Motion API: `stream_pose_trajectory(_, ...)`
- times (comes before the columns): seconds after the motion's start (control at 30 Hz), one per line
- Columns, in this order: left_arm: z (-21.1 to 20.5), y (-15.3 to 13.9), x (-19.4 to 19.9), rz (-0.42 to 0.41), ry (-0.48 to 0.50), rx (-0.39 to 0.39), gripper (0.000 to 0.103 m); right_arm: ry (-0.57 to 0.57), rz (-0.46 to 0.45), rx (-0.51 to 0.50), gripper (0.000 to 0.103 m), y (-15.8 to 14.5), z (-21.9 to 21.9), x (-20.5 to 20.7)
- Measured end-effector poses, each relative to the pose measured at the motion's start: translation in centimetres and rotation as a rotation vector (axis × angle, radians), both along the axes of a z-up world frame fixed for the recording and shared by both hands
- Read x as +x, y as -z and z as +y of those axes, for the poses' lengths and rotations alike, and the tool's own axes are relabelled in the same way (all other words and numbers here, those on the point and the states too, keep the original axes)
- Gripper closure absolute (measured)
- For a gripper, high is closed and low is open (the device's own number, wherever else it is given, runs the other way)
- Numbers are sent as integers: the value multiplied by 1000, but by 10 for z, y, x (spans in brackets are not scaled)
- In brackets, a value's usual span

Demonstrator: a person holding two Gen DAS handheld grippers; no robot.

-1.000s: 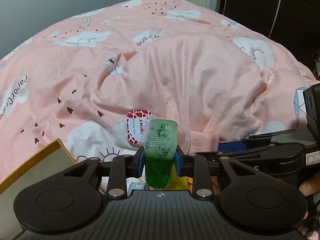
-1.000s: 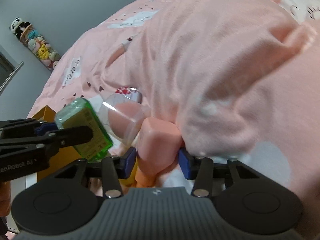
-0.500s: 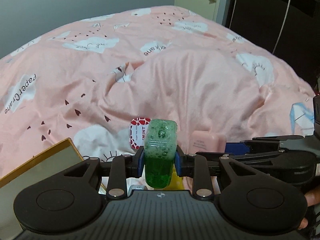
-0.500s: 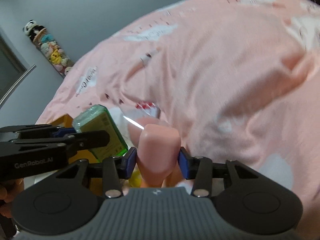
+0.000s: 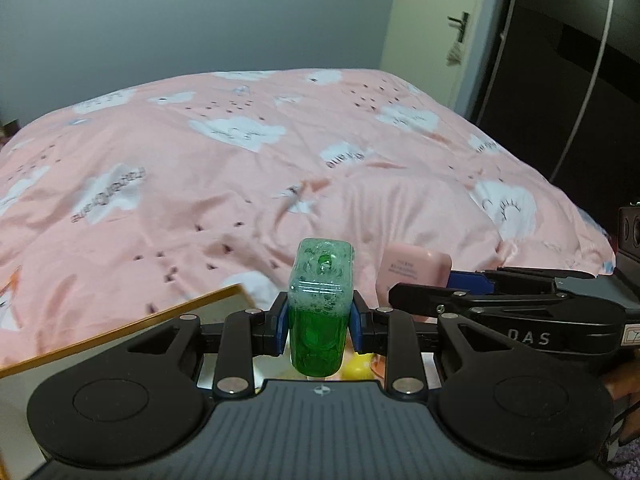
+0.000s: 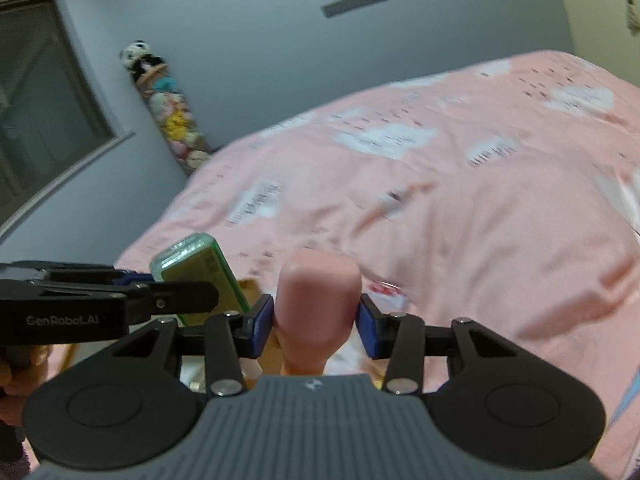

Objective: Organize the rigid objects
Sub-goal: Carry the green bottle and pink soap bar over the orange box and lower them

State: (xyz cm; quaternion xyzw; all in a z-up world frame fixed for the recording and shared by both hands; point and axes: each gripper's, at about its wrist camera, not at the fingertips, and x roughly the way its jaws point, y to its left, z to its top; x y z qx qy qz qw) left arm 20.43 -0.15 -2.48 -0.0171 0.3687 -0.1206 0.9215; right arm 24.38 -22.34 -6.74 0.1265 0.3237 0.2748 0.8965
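From the left wrist camera, the left claw [image 5: 320,322] is clamped on a green bottle [image 5: 319,304], its blue pads pressing on both sides of the body. The bottle points away from the camera, with foam in its upper part and clear green liquid below, and it is held in the air above the bed [image 5: 240,184]. To the right, the right claw [image 5: 416,294] reaches in from the side and grips a pink container [image 5: 414,266] that shows small print on its face; the two held things are near each other but apart. At lower left lies a box [image 5: 132,320] with a golden rim, its corner just beside the left claw's linkage. Something yellow [image 5: 358,366] shows below the claws, too hidden to identify. A pale wall, a door with a dark handle [image 5: 460,24] and a dark wardrobe stand beyond the bed.

From the right wrist camera, the right claw [image 6: 318,322] is closed on the pink container [image 6: 318,304], which stands upright between the blue pads with its rounded top upward. At left the left claw [image 6: 188,300] holds the green bottle [image 6: 200,266], tilted, with a yellowish label facing the camera. Fingers [image 6: 16,384] of a hand show at the left edge. A piece of the box [image 6: 252,288] shows between the two held things. The bed's pink cloud-printed cover fills the background, blurred. A stack of plush toys [image 6: 168,108] stands in the corner by a window frame.
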Motion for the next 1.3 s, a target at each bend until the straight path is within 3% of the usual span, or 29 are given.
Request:
stream_pose_trajectory(0.17, 31, -7, -18, -4, -63, 40, 70, -125, -41, -23, 58, -17, 38, -7)
stream_pose_trajectory(0.33, 64, 3, -30, 69, -122, 66, 70, -251, -10, -34, 58, -19, 83, -6)
stream_pose_trajectory(0.7, 139, 54, -40, 405, -180, 6, 70, -433, 253, -58, 60, 31, 170, -1)
stream_pose_trajectory(0.93, 152, 79, -48, 561, -141, -20, 70, -528, 405, -120, 60, 62, 194, -7)
stream_pose_trajectory(1.3, 165, 104, -36, 604, -195, -91, 70, -532, 475, -183, 60, 87, 216, 3)
